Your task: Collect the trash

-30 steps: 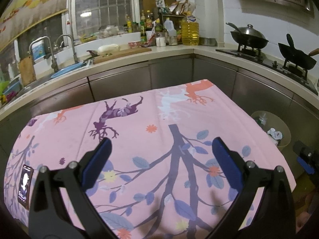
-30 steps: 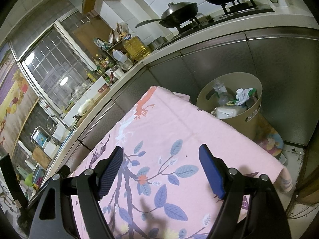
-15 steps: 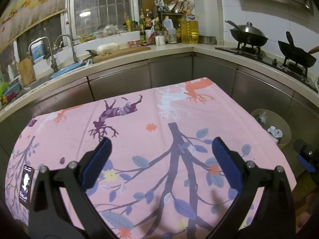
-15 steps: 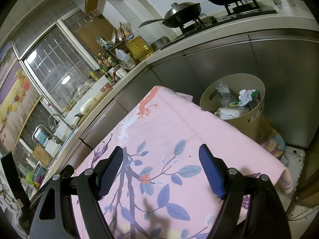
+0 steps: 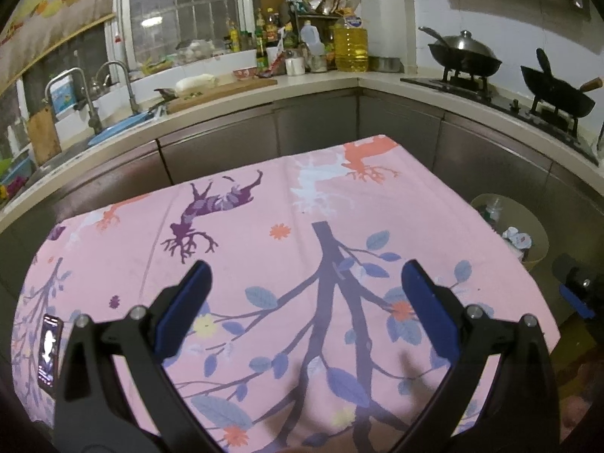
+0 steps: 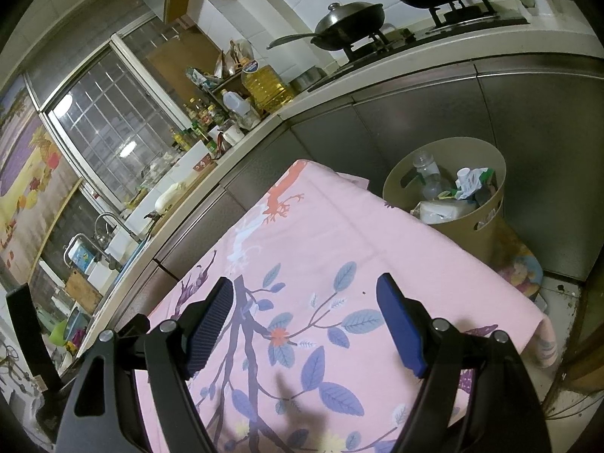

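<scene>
left gripper (image 5: 304, 290) spread wide, nothing between fingers | right gripper (image 6: 304, 302) spread wide, likewise empty | pink tablecloth (image 6: 321, 234) below both carries no visible trash | trash (image 6: 458, 192) sits in beige bin (image 6: 487, 222) beyond right fingertip | judged light, crushable: bottle, crumpled wrappers; pinch at a crumple or the bottle neck

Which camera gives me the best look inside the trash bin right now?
The right wrist view: the trash bin stands beside the table with its open top in view, showing a plastic bottle and crumpled wrappers. The left wrist view catches the bin only at its right edge, partly hidden behind the tablecloth.
</scene>
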Tool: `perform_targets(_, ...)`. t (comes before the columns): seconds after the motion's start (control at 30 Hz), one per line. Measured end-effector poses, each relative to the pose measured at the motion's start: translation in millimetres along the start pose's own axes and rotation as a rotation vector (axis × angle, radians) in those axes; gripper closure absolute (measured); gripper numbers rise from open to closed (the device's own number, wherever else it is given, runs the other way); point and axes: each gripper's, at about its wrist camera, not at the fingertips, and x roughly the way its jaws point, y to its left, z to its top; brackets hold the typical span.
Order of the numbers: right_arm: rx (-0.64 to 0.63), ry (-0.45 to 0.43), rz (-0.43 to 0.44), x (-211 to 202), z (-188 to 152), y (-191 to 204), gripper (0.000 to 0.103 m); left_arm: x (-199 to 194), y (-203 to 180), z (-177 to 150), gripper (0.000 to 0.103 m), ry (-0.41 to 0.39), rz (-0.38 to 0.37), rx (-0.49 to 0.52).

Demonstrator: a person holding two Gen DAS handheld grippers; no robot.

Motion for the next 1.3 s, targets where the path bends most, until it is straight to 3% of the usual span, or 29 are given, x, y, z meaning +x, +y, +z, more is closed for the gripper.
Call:
perform_targets(0.27,0.000,0.002,0.001,1.2,-2.1,1.0,0.028,-3.3,2.3,0.1,0.006,-0.015,-0.006,-0.020)
perform_targets(0.67,0.000,0.002,0.001,1.1,-2.5,1.2,0.028,-5.7,-1.3,-0.6,0.006,-0.024,0.042,-0.019)
perform_targets(1.3,0.010,0.008,0.002,2.9,-7.5,-0.2,0.028,-2.4,-6.6,-2.6,0.006,-0.010,0.025,0.010)
